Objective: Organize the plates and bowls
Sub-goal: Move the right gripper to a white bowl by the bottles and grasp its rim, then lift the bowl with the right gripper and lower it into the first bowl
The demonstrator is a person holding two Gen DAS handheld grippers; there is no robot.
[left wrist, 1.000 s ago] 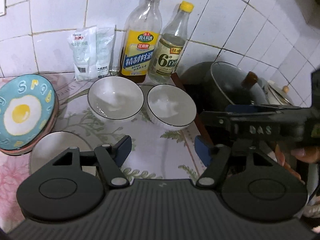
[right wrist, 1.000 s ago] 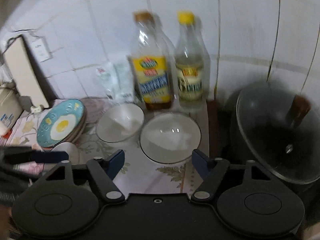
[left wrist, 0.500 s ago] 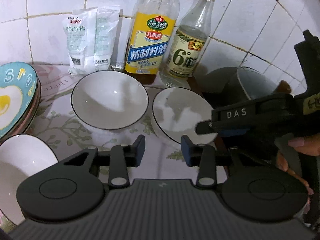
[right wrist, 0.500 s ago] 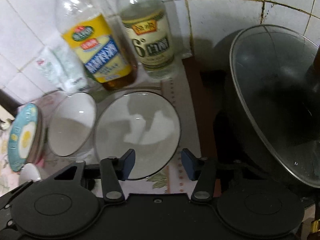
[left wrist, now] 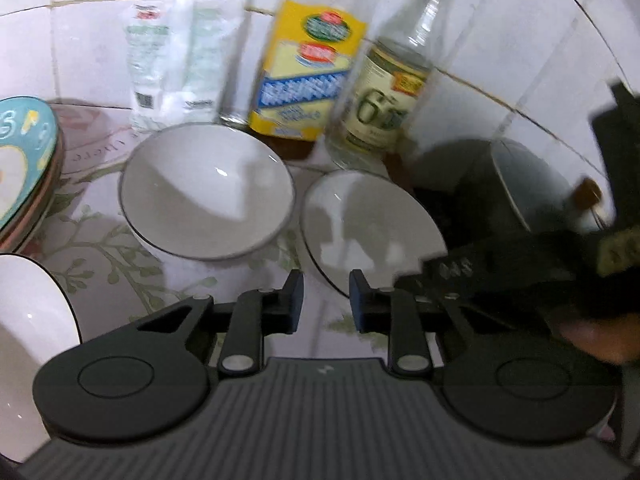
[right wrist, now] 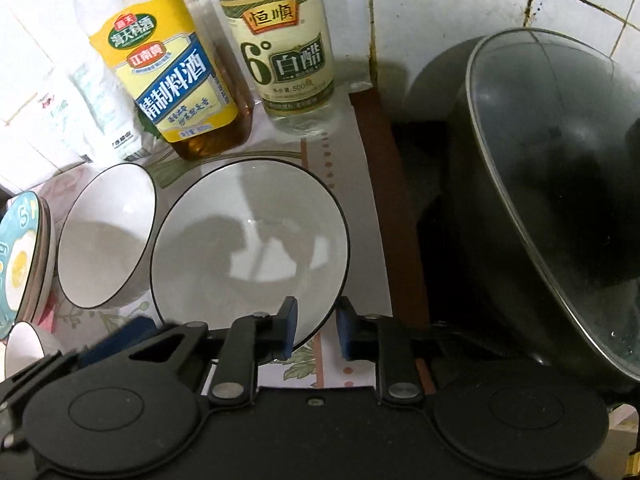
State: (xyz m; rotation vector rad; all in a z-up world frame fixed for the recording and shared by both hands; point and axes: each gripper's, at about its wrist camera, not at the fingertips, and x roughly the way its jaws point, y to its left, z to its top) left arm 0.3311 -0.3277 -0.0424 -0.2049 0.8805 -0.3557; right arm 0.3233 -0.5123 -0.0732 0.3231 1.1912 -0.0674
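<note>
**Left wrist view.** The left tongs are held low over the bench, which is covered by a leaf-printed cloth. Their jaws have just been closing and stand narrow. The near rim of the right bowl reaches into the gap, but no pad is seen pressing on it. The left bowl is set just beside it, and both are white with a dark rim. A third bowl is cut off by the left edge. Behind it lies a stack of plates, the top one teal with a fried-egg picture and yellow lettering. Against the tiled wall are stood a white pouch with a barcode, a yellow-labelled bottle and a vinegar bottle with a yellow cap. The print is too blurred here to be read, save a large "6".

**Right wrist view.** The right tongs are pointed steeply down at the near right rim of the right bowl. Their jaws have just been closing and are narrow. One pad is inside the bowl and the other outside, with the rim between them and a slit still seen. A blue pad of the left tongs shows at the bowl's near left side. On the yellow label "海天料酒", "江南黄" and "精制料酒" can be read. On the vinegar label "恒顺", "6° 白醋" and "500" can be read. A dark pot under a glass lid is stood at the right, off the cloth.
</note>
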